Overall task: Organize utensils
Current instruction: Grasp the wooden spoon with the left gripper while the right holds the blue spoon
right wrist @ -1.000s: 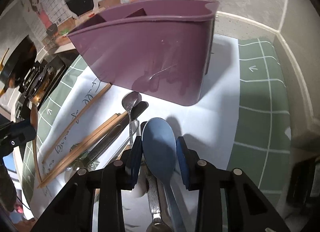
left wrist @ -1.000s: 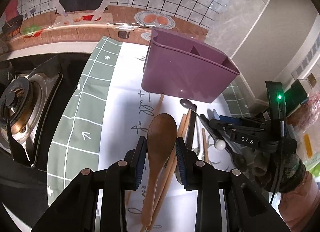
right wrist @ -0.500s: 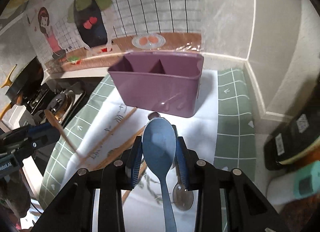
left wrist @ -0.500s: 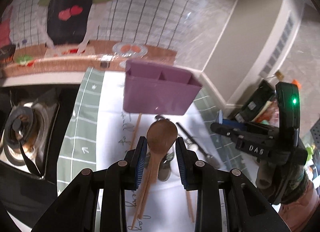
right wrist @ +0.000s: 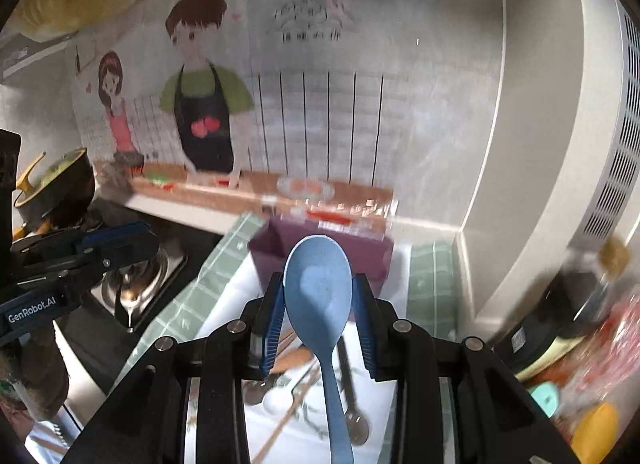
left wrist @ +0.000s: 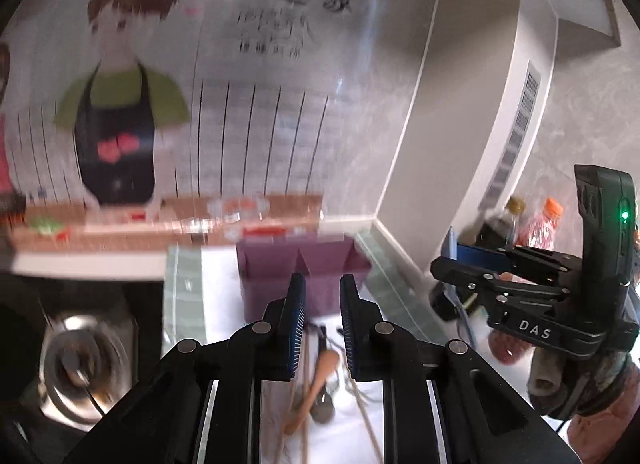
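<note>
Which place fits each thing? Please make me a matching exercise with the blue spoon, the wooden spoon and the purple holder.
Things:
1. blue spoon
2. wooden spoon
3. purple holder

Places:
A. stands at the far end of the cloth, near the wall
B. lies on the white cloth
C. clamped in the right gripper

Pairs: 1-C, 2-B, 3-A
</note>
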### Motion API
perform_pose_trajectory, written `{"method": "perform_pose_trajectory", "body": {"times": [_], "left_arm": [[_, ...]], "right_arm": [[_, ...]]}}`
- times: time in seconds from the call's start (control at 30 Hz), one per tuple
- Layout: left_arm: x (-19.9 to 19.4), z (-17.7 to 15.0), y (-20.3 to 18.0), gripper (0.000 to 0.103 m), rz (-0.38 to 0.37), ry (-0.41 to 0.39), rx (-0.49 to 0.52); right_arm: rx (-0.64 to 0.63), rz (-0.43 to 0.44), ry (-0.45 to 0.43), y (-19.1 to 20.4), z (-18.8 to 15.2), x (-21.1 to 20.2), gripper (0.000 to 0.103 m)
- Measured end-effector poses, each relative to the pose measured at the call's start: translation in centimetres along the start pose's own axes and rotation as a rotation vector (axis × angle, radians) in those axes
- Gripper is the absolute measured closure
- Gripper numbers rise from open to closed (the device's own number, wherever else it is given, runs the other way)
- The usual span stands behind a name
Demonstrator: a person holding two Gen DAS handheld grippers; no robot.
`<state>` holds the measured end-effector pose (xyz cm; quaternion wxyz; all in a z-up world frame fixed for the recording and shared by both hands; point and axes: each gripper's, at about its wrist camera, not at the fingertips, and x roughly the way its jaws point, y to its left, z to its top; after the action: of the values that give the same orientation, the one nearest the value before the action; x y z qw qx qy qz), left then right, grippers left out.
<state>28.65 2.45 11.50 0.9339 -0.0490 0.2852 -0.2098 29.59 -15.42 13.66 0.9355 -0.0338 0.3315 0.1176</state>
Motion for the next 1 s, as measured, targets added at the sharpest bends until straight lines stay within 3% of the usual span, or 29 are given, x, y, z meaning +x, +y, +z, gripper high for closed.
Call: {"method": "perform_pose_trajectory", "body": {"times": [0.1, 0.2, 0.43, 0.57, 0.77, 1.0], "left_arm": [[1.4, -0.2, 0.3, 0.080, -0.010, 0.039, 0.029], [4.8, -2.5, 0.4, 0.066, -0.050, 0.149, 0.060], [13.0, -8.3, -2.6, 0.057, -0.173, 0.412, 0.264], [17.9, -10.1, -2.8, 0.057, -0.119, 0.537, 0.297], [22.2, -10.9, -2.1, 0.057, -0.030, 0.643, 0.249], [23.8, -10.5, -1.1, 0.061, 0.017, 0.657, 0.161]], "right_arm": [[0.002, 0.005, 0.020, -0.3, 0.0, 0.5, 0.073], [0.024, 0.011, 0.090, -1.1, -2.2, 2.3, 0.073], [0.112, 0.026, 0.233, -4.0, -7.3, 6.0, 0.073], [0.111, 0.033, 0.256, -5.0, -8.3, 6.7, 0.073], [0.127, 0.042, 0.270, -6.2, -8.7, 7.6, 0.073], [0.147, 0.055, 0.291, -6.8, -9.4, 8.5, 0.073]]}}
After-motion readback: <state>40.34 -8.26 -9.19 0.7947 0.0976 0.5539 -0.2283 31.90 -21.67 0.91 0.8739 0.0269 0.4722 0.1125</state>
